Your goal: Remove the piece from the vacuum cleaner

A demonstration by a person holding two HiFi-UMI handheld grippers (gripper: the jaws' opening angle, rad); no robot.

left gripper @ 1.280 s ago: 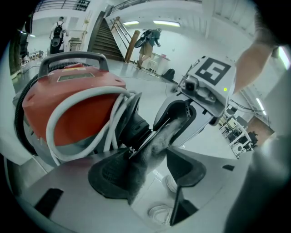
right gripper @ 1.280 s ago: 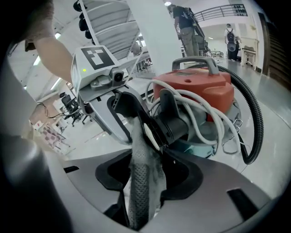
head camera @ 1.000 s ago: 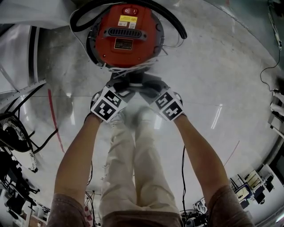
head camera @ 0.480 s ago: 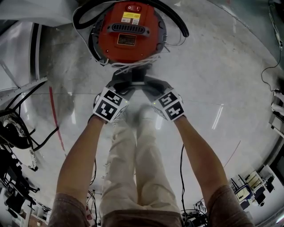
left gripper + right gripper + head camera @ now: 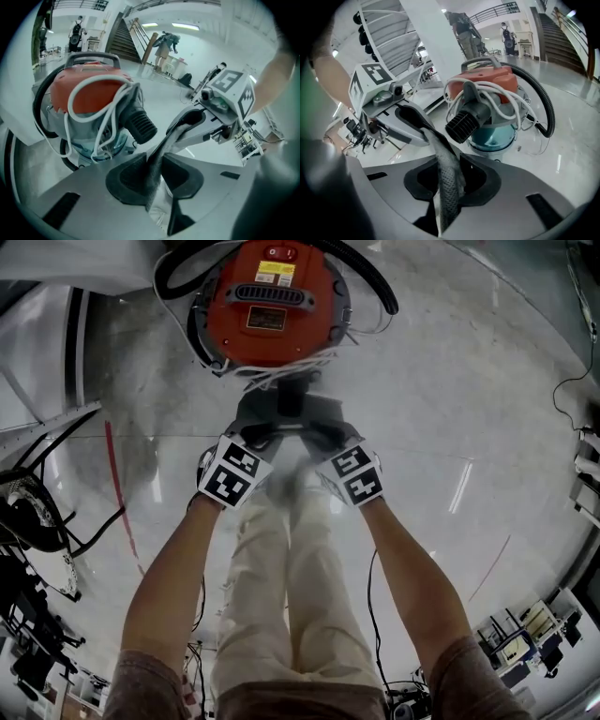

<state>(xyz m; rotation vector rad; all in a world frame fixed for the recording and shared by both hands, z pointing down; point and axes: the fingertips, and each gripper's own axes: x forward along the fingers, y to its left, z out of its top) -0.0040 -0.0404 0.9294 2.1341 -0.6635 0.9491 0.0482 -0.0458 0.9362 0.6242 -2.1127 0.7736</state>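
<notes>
A red vacuum cleaner [image 5: 272, 306] stands on the floor ahead, with a black hose [image 5: 375, 282] and a white cord [image 5: 281, 376] looped round it. Its black ribbed inlet [image 5: 140, 124] faces me. A grey mesh strip [image 5: 161, 150] stretches between my two grippers just in front of that inlet. My left gripper [image 5: 152, 173] pinches one end while its jaws are closing. My right gripper [image 5: 447, 178] pinches the other end of the strip [image 5: 440, 145], its jaws closing too. In the head view the left gripper [image 5: 265, 418] and the right gripper [image 5: 316, 420] nearly touch at the tips.
The person's legs [image 5: 291, 596] stand directly under the grippers. A red line [image 5: 117, 493] and black cables [image 5: 56, 531] lie on the floor at the left. A white pillar [image 5: 431, 42] and a staircase [image 5: 122, 40] stand farther off.
Both grippers have drawn closer together, and their jaws have narrowed onto the strip. The vacuum cleaner sits slightly higher in the head view.
</notes>
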